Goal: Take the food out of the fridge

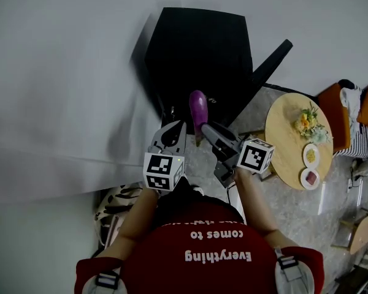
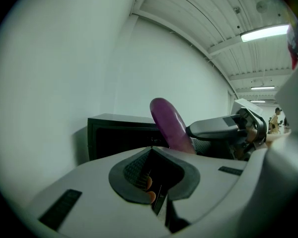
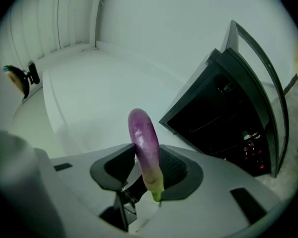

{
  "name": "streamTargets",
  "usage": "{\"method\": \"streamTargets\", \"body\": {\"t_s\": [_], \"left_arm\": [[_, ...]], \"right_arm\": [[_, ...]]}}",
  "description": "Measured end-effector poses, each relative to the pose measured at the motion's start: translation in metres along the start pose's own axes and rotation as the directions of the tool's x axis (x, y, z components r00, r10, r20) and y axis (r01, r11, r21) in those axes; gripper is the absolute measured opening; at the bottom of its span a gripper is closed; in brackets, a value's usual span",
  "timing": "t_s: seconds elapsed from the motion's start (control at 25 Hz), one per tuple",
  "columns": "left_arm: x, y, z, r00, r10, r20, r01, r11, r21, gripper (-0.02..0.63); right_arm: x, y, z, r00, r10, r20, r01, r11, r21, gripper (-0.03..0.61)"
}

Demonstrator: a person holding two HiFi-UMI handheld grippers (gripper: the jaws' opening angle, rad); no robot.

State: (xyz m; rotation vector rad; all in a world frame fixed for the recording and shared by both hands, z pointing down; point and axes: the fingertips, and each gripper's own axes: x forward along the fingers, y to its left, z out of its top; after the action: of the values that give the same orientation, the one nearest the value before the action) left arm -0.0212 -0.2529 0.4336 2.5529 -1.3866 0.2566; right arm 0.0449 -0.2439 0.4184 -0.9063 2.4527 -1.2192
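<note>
My right claw (image 3: 147, 168) pinched eggplant (image 3: 141, 133) near stem, clear of fridge (image 3: 228, 113); left claw (image 2: 155, 175) pressed together, empty | risk: thin hold; eggplant could pivot, slip out

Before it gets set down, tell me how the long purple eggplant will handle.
Likely firm: the long purple eggplant stands unbent above the right gripper, held near its green end. Its glossy skin may slip. Rounded, it could roll.

The person wears a red short-sleeved shirt (image 1: 172, 268) with white lettering and, seemingly, grey straps (image 1: 107, 279) on both shoulders.
</note>
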Motion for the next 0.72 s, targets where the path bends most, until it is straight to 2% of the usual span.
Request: {"method": "streamTargets", "body": {"t_s": [0.16, 0.32, 0.72], "left_arm": [[-0.003, -0.005, 0.006, 1.000, -0.013, 0.015, 0.013, 1.000, 0.003, 0.006], [-0.006, -0.010, 0.007, 0.999, -0.021, 0.024, 0.021, 1.000, 0.011, 0.006], [-0.011, -0.014, 0.003, 0.999, -0.031, 0.026, 0.031, 0.999, 0.016, 0.006]], "right_arm": [[-0.006, 0.006, -0.001, 0.998, 0.053, 0.024, -0.054, 0.997, 0.053, 0.156], [-0.013, 0.007, -0.003, 0.999, 0.042, 0.029, -0.043, 0.998, 0.041, 0.156], [-0.017, 0.021, -0.007, 0.995, 0.093, 0.043, -0.094, 0.995, 0.019, 0.156]]}}
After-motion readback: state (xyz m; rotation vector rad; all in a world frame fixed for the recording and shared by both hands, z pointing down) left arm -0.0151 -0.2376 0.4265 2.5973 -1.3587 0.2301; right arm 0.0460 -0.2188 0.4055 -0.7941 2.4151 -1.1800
